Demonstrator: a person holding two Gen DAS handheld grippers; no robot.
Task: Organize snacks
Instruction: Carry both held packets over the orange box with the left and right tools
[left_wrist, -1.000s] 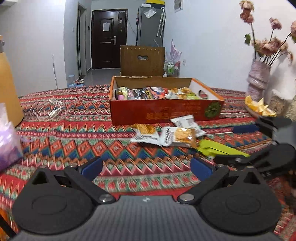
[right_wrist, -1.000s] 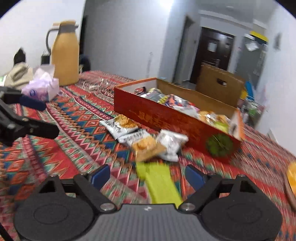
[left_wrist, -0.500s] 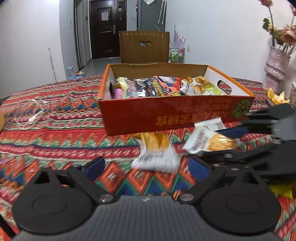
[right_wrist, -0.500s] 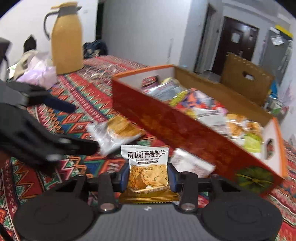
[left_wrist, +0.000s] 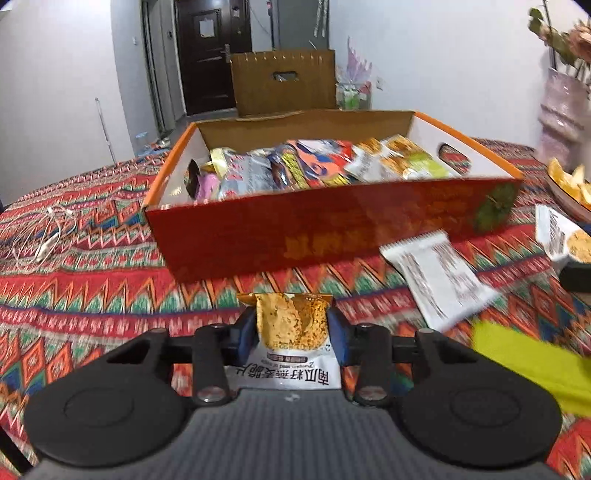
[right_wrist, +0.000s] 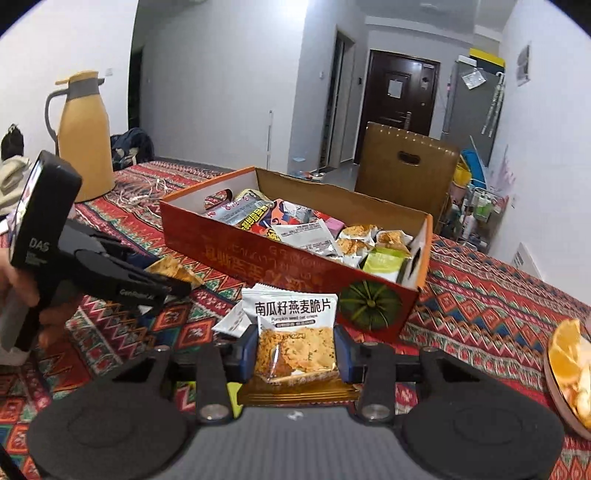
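1. Setting, left wrist view: a room with pale walls and a dark door; a counter (left_wrist: 92, 266) under a red zigzag-patterned cloth. A tangle of white cable (left_wrist: 40, 236) lies toward its left edge.
2. Same view, container: one open orange snack box (left_wrist: 332, 229) at mid-counter, already well filled with assorted packets along its whole length.
3. Same view, left tongs (left_wrist: 291, 332): jaws closing on one cracker packet (left_wrist: 291, 325), its gold end pointing at the box, the pads pressing its two sides. The packet sits just in front of the box's near wall.
4. Same view, loose items: one white packet (left_wrist: 439, 277) face down on the cloth right of the tongs; one yellow-green packet (left_wrist: 532, 369) nearer the right edge; a second cracker packet at the far right of the frame, partly cut off.
5. Right wrist view, right tongs (right_wrist: 295, 354): narrowed onto one pumpkin-seed oat crisp packet (right_wrist: 295, 332), held upright, label facing the camera, in front of the box's near wall by the pumpkin emblem (right_wrist: 369, 306).
6. Same view, others: one yellow thermos jug (right_wrist: 85, 140) toward the far left corner; one dish of orange pieces (right_wrist: 569, 369) at the right edge; the left-hand tool, held by a hand at the left, with a packet in its tips.
7. Step judged: both packets gripped, pickup stage. The next move would call for lifting each over the near wall and releasing into a gap among the contents.
8. Count: two packets held, at least two loose.
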